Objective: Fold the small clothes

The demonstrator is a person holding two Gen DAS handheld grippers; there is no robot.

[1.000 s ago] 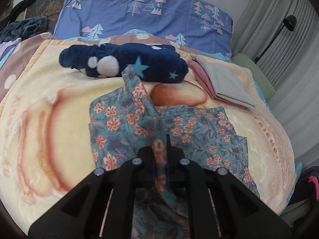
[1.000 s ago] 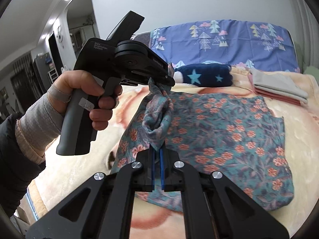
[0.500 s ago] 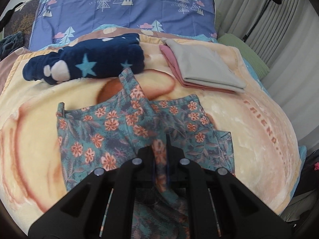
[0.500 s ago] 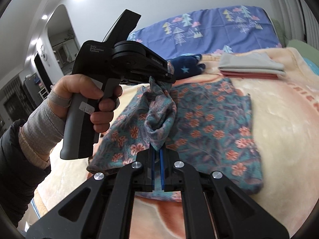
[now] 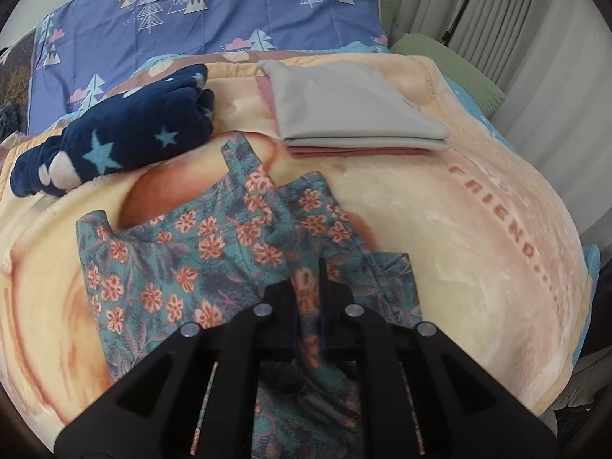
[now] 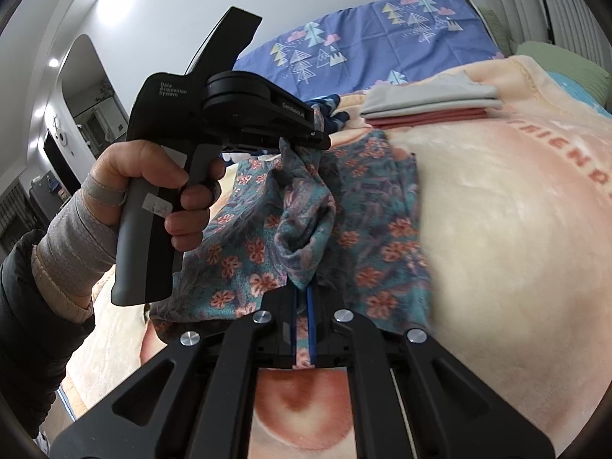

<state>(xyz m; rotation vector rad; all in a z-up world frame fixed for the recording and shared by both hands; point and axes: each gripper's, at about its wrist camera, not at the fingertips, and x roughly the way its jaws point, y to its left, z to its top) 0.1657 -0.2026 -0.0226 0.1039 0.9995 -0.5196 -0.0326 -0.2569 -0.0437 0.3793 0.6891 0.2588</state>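
Observation:
A teal floral garment [image 5: 199, 264] lies partly spread on the peach blanket [image 5: 478, 229]; it also shows in the right wrist view [image 6: 382, 237]. My left gripper [image 5: 308, 290] is shut on a bunched edge of it and holds that edge lifted. In the right wrist view the left gripper [image 6: 306, 135] hangs above the cloth with fabric draping from it. My right gripper [image 6: 303, 306] is shut on the lower end of the same lifted fold.
A folded grey and pink stack [image 5: 355, 118] lies at the back right, also in the right wrist view [image 6: 428, 105]. A navy star-patterned bundle [image 5: 114, 149] lies at the back left. A blue tree-print pillow [image 5: 214, 19] and curtains [image 5: 497, 19] stand behind.
Both grippers have carried the lifted edge of the garment to the right across the bed. The spread part now looks narrower and lies more to the left.

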